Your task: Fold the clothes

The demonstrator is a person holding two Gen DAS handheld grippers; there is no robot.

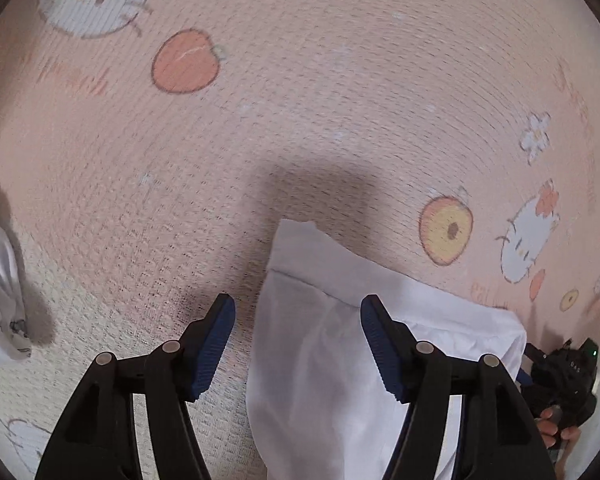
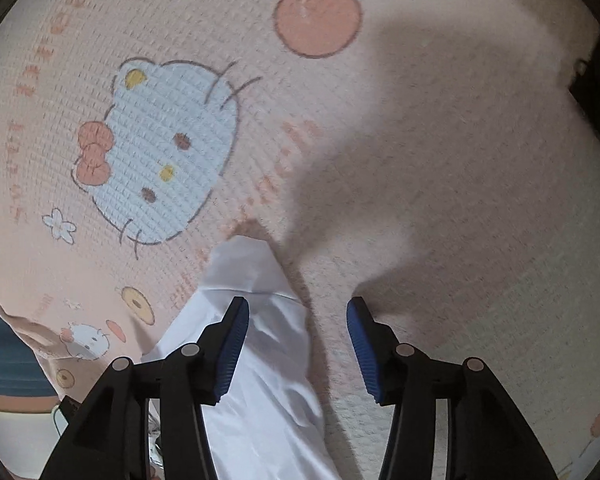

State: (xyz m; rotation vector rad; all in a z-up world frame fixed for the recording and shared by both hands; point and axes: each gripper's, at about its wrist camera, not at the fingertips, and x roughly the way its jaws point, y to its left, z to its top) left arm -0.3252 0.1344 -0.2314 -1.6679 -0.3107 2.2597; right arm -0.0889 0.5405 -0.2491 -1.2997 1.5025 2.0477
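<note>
Pink textured quilt [image 1: 340, 100] w/ printed white cat faces, peach-coloured apples and small flowers covers the whole work surface; a broad shadow falls across it in both views.

White smooth-fabric garment [image 1: 320, 360] lies on the quilt, partly folded, one narrow end w/ a stitched hem pointing away from the cameras. Same garment [image 2: 260, 360] in right wrist view.

Second white crumpled cloth [image 1: 0, 300] at left edge of left view, well apart from the garment.

Left gripper [image 1: 298, 312]: black frame, blue ribbed pads, jaws wide; garment below and between them, pads not pressing on it.

Right gripper [image 2: 298, 314]: jaws wide, nothing clamped; garment passes under its left finger [image 2: 230, 344].

Right gripper body, w/ a hand [image 1: 556, 424] on it, seen just beside the garment's right edge.
</note>
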